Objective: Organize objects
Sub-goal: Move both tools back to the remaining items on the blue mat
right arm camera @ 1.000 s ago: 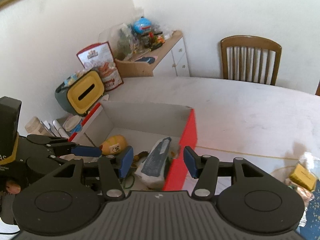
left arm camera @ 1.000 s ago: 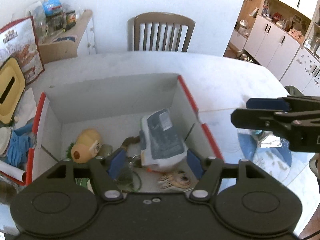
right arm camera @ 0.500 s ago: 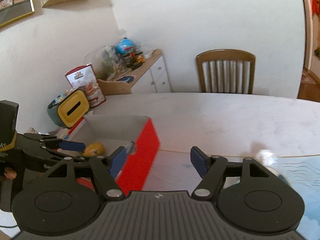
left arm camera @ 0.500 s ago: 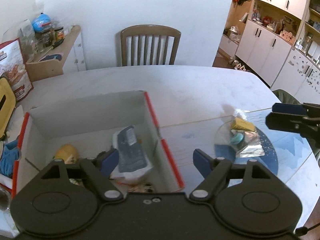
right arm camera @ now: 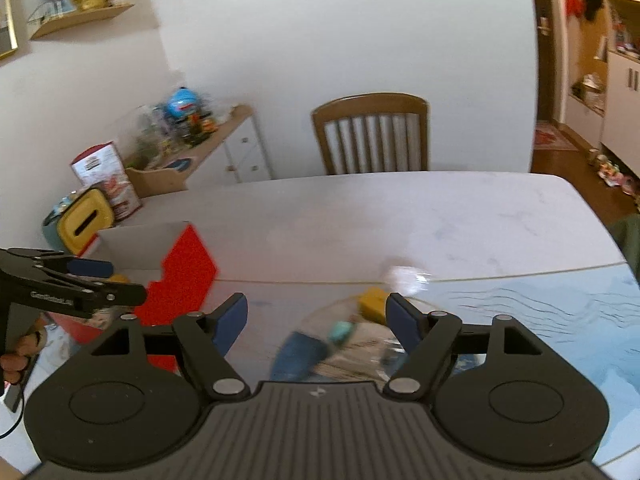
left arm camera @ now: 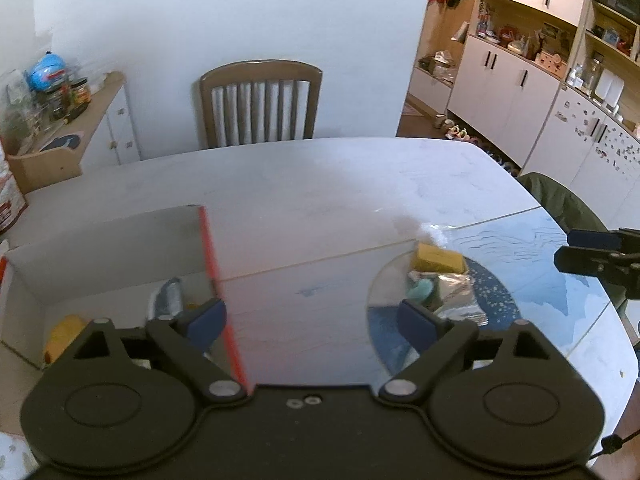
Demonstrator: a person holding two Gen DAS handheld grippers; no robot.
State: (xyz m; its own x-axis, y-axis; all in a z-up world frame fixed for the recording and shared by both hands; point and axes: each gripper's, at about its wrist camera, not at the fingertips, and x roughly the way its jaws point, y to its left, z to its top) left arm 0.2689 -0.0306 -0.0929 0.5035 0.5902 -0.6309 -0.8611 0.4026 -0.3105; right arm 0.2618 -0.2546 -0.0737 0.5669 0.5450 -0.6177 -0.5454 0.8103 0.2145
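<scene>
A red-edged cardboard box [left arm camera: 208,240] [right arm camera: 188,268] sits on the left of the white table, holding a yellow object [left arm camera: 64,330] and a grey packet [left arm camera: 168,298]. On a round glass mat [left arm camera: 384,288] to its right lies a pile: a yellow block [left arm camera: 438,258] [right arm camera: 372,300], a teal piece [left arm camera: 420,290] [right arm camera: 340,330] and clear wrapping. My left gripper [left arm camera: 310,318] stands open over the table between box and pile. My right gripper [right arm camera: 316,318] is open just before the pile. Neither holds anything.
A wooden chair [left arm camera: 260,104] stands at the table's far side. A side cabinet [right arm camera: 208,152] with jars and a yellow-topped container [right arm camera: 86,220] are at the left. White kitchen cupboards [left arm camera: 516,100] fill the right. A blue patterned mat [right arm camera: 560,312] covers the table's right part.
Both grippers have swung right, away from the box interior toward the pile on the glass mat. Both stay open, and the box contents have not moved.
</scene>
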